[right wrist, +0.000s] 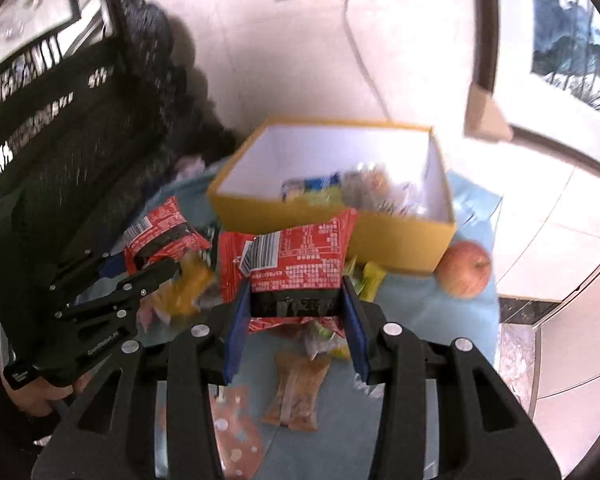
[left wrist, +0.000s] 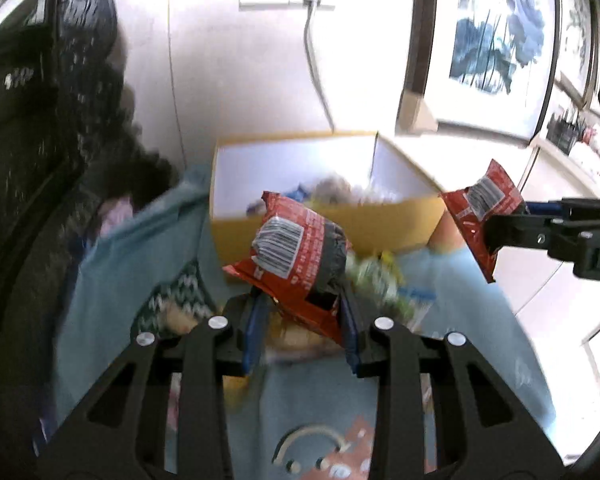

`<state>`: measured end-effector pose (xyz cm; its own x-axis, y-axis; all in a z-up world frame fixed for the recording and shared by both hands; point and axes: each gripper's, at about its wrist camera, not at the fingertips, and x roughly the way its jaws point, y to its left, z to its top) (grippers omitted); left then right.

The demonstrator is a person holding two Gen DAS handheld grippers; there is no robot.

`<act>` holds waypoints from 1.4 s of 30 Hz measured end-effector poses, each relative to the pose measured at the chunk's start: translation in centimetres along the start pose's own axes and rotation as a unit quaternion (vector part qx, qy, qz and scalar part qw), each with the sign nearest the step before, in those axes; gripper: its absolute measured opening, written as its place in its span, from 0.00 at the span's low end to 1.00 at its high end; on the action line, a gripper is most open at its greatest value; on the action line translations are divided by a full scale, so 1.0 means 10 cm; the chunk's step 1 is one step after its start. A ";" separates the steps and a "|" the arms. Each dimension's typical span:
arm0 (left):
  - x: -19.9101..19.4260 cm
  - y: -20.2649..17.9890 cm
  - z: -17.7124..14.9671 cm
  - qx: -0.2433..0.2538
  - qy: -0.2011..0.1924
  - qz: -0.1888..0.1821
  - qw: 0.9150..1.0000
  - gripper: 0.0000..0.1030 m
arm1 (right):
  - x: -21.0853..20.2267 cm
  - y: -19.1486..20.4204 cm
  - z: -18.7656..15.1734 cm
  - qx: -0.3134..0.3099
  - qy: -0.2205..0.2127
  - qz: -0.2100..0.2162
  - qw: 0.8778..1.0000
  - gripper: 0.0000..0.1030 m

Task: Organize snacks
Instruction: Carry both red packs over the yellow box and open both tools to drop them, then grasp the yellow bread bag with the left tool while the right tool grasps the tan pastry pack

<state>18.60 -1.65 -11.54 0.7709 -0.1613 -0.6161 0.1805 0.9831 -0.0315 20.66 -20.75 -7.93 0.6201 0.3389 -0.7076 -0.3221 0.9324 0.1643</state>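
A yellow box (left wrist: 332, 226) with white inner walls stands on the blue cloth and holds several snack packets; it also shows in the right wrist view (right wrist: 404, 236). My left gripper (left wrist: 300, 316) is shut on a red snack packet (left wrist: 296, 256) with a barcode, held just in front of the box. My right gripper (right wrist: 296, 308) is shut on a second red snack packet (right wrist: 296, 256), also in front of the box. Each gripper shows in the other's view: the right gripper (left wrist: 496, 232) with its packet (left wrist: 484, 208), and the left gripper (right wrist: 156, 268) with its packet (right wrist: 160, 232).
Loose snack packets (right wrist: 296, 388) lie on the blue cloth (right wrist: 440, 320) under the grippers. An apple (right wrist: 466, 268) sits right of the box. A dark chair (right wrist: 60, 140) stands at the left. A cable (left wrist: 316, 56) hangs down the wall behind the box.
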 end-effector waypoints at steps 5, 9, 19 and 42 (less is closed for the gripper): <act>-0.02 -0.09 0.43 0.002 -0.023 -0.005 1.000 0.32 | -0.13 -0.10 0.28 0.008 -0.028 -0.012 1.000 0.42; 0.05 -0.11 0.71 0.000 -0.032 -0.006 0.999 0.32 | -0.18 -0.22 0.52 0.011 -0.047 -0.021 0.999 0.42; 0.44 -0.07 1.30 0.001 -0.045 0.007 0.999 0.32 | 0.01 -0.46 1.11 0.009 -0.070 -0.042 0.997 0.42; 0.70 0.35 0.06 -0.030 0.072 0.064 0.995 0.86 | 0.70 -0.30 -0.17 0.037 0.073 -0.069 0.994 0.71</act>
<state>25.01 0.62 -15.49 0.6887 -0.0252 -0.7246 0.0472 0.9988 0.0102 24.74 -21.40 -14.53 0.5422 0.1902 -0.8184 -0.1837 0.9773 0.1054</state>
